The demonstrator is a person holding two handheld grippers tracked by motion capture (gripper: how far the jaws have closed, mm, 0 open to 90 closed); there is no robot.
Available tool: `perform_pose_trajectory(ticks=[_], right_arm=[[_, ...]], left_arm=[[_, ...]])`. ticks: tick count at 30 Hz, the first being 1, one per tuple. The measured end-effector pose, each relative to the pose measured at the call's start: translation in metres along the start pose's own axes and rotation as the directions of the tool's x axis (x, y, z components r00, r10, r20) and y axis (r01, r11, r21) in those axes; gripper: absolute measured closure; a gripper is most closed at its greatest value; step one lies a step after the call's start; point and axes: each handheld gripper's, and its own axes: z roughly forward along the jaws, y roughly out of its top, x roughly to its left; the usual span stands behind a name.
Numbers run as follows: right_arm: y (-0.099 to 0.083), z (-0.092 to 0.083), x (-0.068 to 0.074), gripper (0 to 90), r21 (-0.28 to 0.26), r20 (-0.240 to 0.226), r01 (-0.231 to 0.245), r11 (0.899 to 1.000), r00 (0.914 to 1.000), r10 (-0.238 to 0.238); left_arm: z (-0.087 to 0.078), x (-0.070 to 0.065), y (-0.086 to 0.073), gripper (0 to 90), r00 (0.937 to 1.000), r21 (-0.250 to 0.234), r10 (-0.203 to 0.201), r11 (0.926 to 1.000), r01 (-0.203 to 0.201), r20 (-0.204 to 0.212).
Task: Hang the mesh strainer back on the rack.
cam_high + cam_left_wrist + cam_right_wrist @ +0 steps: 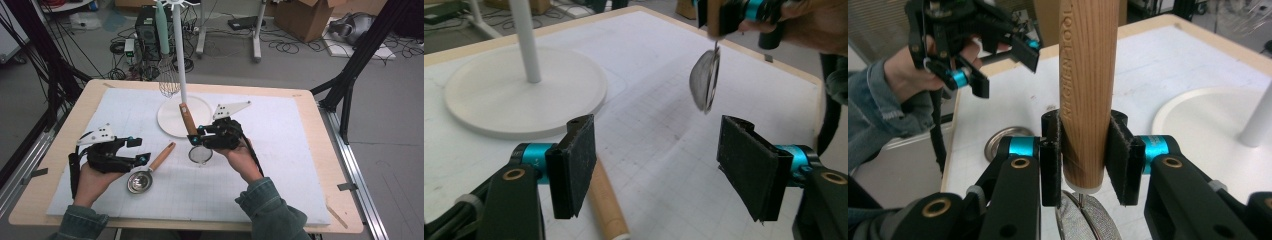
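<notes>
High view: the right hand-held gripper [199, 136] clamps the strainer [200, 154] by its wooden handle, above the worktop [280, 165].

Left gripper view: the left hand-held gripper [656, 167] stands open and empty over the ladle [606, 202].

Right gripper view: pads [1050, 160] squeeze the handle.

**Person and rig appearance**

Denim-blue sleeves with buttoned cuffs on both arms. Left hand-held gripper [142, 150] and right hand-held gripper [194, 138]: black frames, teal collars behind flat black padded jaws, brass-ringed pivot holes, grey three-cornered plates on top, black cables trailing.
</notes>
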Motion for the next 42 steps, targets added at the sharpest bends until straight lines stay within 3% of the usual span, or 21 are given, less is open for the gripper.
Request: perform_pose_trajectory(ticks=[10,23,42], right_arm=[[0.027,-0.011,-0.015,70.8,-0.058,0.024,-0.027,0.998,0.9993,0.028],[0.069,-0.021,-0.026,70.8,-0.095,0.058,-0.004,0.995,0.9983,0.009],[0.123,-0.020,-0.042,70.8,-0.131,0.087,0.014,0.991,0.9962,-0.003]], left_arm=[[-0.014,0.009,-0.013,27.2,0.9980,0.005,-0.015,0.9999,0.015,-0.062],[-0.021,0.014,-0.017,20.0,0.9931,0.008,-0.018,0.9998,0.019,-0.116],[-0.025,0.018,-0.019,18.0,0.9905,-0.001,-0.028,0.9996,0.029,-0.134]])
